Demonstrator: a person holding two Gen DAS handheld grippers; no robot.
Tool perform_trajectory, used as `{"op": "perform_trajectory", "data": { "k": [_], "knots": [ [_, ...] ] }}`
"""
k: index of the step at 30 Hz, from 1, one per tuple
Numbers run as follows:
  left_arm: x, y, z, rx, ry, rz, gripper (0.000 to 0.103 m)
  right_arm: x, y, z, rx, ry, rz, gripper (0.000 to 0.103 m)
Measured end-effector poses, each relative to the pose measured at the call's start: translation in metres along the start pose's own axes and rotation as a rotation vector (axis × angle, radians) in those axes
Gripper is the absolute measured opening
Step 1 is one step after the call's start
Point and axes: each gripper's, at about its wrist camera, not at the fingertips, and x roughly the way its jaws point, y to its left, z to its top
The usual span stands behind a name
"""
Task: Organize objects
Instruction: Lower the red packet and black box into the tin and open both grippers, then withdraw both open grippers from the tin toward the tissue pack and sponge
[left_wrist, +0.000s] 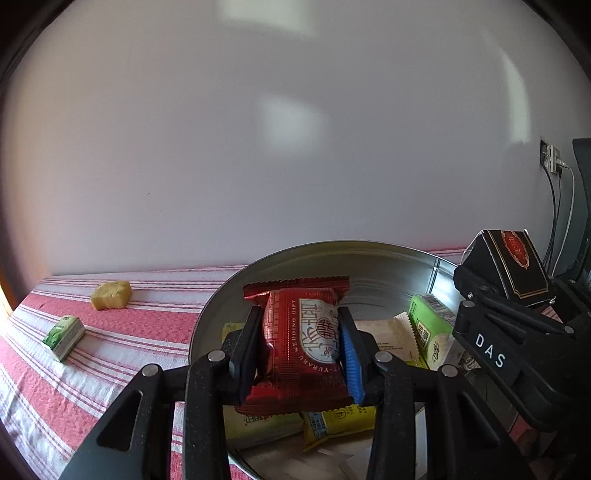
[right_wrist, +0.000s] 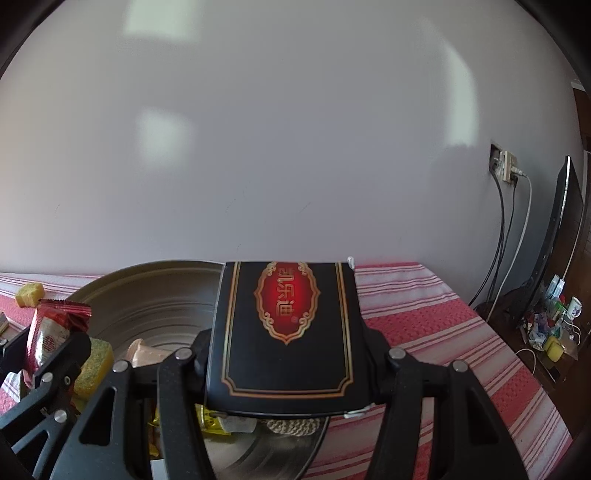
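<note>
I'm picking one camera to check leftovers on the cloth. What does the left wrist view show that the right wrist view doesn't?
Left wrist only: a small green box on the striped cloth.
Right wrist only: a cluttered shelf.
Both: the metal bowl, the red packet in the left gripper, the black box in the right gripper, and the yellow cake.

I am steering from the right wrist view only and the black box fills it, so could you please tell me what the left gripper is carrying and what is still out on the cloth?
Observer: The left gripper is shut on a red snack packet, held above the metal tin.
Operator: Thank you. Is anything left outside the tin on that side?
Observer: Yes, a small green and white box lies on the striped cloth, left of the tin.
Operator: Anything else there?
Observer: A yellow cake piece lies farther back, apart from that box.
</note>
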Motion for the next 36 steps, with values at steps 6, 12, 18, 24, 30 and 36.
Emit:
{"op": "perform_trajectory", "data": {
  "k": [6,12,18,24,30,36],
  "knots": [
    [0.006,0.001,-0.004,0.002,0.025,0.022,0.041,0.008,0.001,-0.002,-0.004,0.051,0.034,0.059],
    [0.000,-0.005,-0.006,0.026,0.025,0.026,0.053,0.010,0.003,-0.003,-0.014,0.046,0.101,0.070],
    [-0.025,-0.011,-0.010,0.075,-0.064,0.013,0.095,-0.023,-0.009,0.001,0.008,-0.145,0.141,0.103],
    [-0.038,-0.002,-0.015,0.058,-0.089,0.046,0.096,-0.037,-0.010,-0.005,0.018,-0.214,0.081,0.103],
    [-0.041,0.011,-0.017,0.007,-0.075,0.066,0.096,-0.034,-0.008,-0.011,0.036,-0.192,0.078,0.103],
    [-0.047,0.016,-0.020,-0.008,-0.078,0.078,0.096,-0.039,-0.011,-0.016,0.087,-0.212,0.088,0.103]
  ]
}}
